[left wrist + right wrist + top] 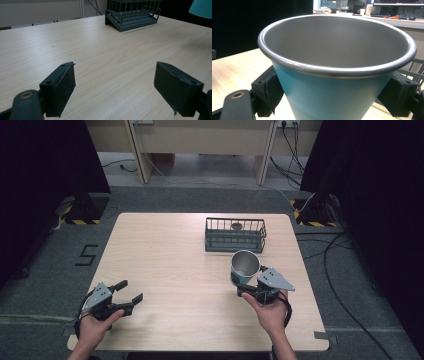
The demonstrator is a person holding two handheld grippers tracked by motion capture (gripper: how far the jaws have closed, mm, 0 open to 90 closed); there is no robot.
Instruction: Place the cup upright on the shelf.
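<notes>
1. Here, one flat table (pixel 170 270) of pale wood with fine grain lines.
2. One dark wire basket (pixel 235 235), box-shaped, at one o'clock.
3. One smooth teal cup (pixel 244 268), shiny metal inside, at four o'clock, squeezed by the right gripper (pixel 250 287).
4. The left gripper (pixel 129 291), at seven o'clock, gapes wide.

Matt metal, pale wood

The cup (pixel 337 75) has a dull brushed-metal inside and smooth teal outside; the desk (pixel 170 265) is light wood-grain laminate; the basket (pixel 235 235) is matt coated wire.
</notes>
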